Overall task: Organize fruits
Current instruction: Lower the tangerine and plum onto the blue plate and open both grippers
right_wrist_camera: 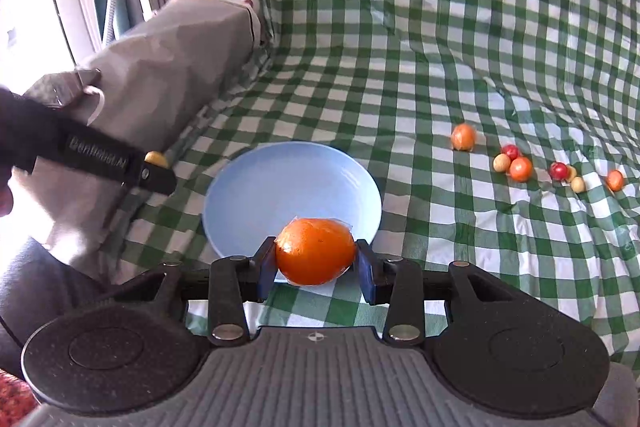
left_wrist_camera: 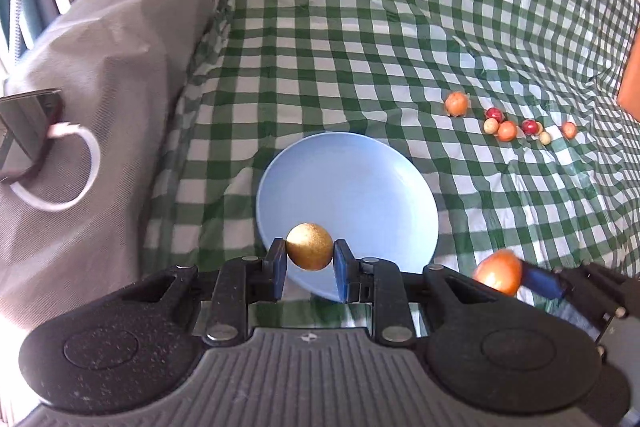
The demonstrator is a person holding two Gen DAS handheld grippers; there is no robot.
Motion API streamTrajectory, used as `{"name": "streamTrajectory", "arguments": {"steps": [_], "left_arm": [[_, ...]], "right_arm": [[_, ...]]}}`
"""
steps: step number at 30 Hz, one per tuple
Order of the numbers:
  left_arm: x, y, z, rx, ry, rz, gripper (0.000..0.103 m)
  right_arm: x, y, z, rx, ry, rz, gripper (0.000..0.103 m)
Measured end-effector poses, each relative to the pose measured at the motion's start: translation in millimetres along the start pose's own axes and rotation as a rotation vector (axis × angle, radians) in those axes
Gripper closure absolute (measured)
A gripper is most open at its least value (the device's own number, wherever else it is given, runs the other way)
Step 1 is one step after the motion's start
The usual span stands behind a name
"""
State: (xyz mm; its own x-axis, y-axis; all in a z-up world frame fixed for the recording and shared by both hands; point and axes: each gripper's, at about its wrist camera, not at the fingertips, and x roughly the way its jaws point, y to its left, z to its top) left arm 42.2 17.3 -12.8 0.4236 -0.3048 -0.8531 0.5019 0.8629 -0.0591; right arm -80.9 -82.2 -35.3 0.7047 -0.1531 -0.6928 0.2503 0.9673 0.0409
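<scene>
Left gripper [left_wrist_camera: 310,263] clamps golden fruit [left_wrist_camera: 309,246]; right gripper [right_wrist_camera: 316,269] clamps orange fruit [right_wrist_camera: 315,251]. Both hover at near rim of blue plate [left_wrist_camera: 360,183]. Advise: move further over plate centre, lower, release gently, one at a time.

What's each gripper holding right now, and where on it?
Left gripper pinches a golden-brown round fruit across its sides. Right gripper clamps an orange fruit across its widest middle, one pad on each side.
</scene>
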Motion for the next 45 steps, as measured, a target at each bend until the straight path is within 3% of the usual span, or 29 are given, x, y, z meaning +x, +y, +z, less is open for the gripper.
{"name": "streamTrajectory", "arguments": {"steps": [11, 18, 19, 20, 21, 22, 25, 28, 33, 38, 45], "left_arm": [[86.1, -14.1, 31.0, 0.067, 0.097, 0.046, 0.076], [121.1, -15.6, 39.9, 0.097, 0.129, 0.07, 0.074], [122.3, -15.2, 41.5, 0.096, 0.125, 0.069, 0.059], [121.8, -13.9, 42.7, 0.09, 0.121, 0.07, 0.025], [118.7, -13.1, 44.0, 0.078, 0.111, 0.077, 0.009], [113.2, -12.1, 44.9, 0.063, 0.084, 0.088, 0.001], [93.2, -11.7, 44.4, 0.064, 0.058, 0.072, 0.0], [74.1, -10.3, 32.9, 0.075, 0.081, 0.094, 0.0], [31.1, -7.7, -6.9, 0.091, 0.067, 0.162, 0.0], [-8.8, -2.3, -43.3, 0.04, 0.026, 0.186, 0.0], [-48.7, -3.0, -54.5, 0.007, -0.043, 0.179, 0.0]], "right_arm": [[71.6, -11.0, 12.4, -0.036, 0.087, -0.025, 0.061], [104.8, -10.8, 19.2, -0.083, 0.125, -0.021, 0.061], [107.6, -10.5, 20.5, -0.085, 0.125, -0.022, 0.06], [110.2, -10.7, 22.3, -0.089, 0.125, -0.017, 0.06], [111.8, -10.9, 24.5, -0.088, 0.127, -0.012, 0.058], [112.1, -11.2, 27.0, -0.082, 0.127, -0.008, 0.048], [100.2, -13.6, 32.5, -0.075, 0.093, -0.014, 0.021], [77.6, -14.7, 31.4, -0.069, 0.073, -0.017, 0.011], [30.3, -6.7, 10.8, -0.021, 0.067, 0.015, 0.003], [-9.1, 6.3, -13.1, -0.01, 0.023, -0.019, 0.002], [-48.7, 13.2, -20.3, -0.001, -0.082, -0.051, 0.001]]}}
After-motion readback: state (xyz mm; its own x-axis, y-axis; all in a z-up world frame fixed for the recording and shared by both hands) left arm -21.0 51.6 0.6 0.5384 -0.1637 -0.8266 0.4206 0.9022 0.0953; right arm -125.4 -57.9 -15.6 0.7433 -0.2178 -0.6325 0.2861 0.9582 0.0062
